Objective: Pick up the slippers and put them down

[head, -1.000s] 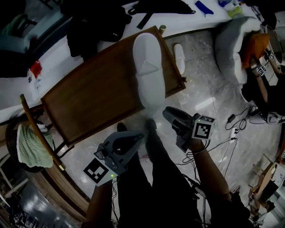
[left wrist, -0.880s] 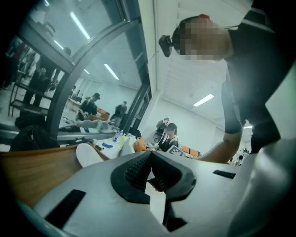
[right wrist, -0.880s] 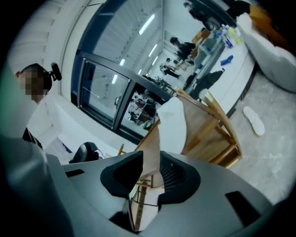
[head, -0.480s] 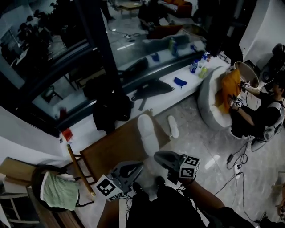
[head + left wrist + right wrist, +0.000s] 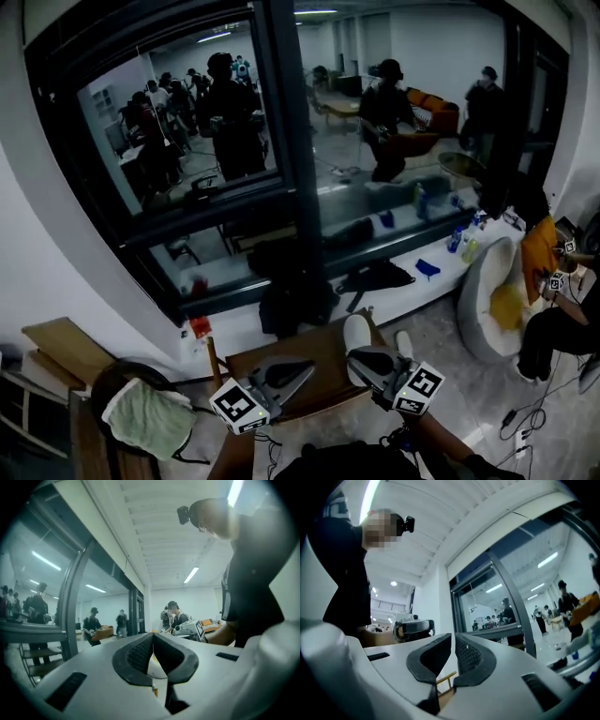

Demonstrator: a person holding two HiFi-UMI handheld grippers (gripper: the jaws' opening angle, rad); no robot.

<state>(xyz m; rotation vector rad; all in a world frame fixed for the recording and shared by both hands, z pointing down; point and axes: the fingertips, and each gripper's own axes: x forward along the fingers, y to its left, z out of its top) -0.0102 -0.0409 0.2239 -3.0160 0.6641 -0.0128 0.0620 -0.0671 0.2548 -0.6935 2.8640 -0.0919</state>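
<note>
The head view is swinging up from the table towards the glass wall, and both tools are lifting away from the long white slipper [image 5: 356,333], which is lying released on the brown wooden table [image 5: 326,373]; that put-down looks finished. A second white slipper [image 5: 403,344] seems to be lying on the floor just beside it. The left tool [image 5: 307,367] is sitting with its jaws together, empty. The right tool [image 5: 353,356] has just been closing its jaws, with nothing between them.

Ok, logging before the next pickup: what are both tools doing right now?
Left tool: shut, holding nothing.
Right tool: shut, just closed, holding nothing.
</note>
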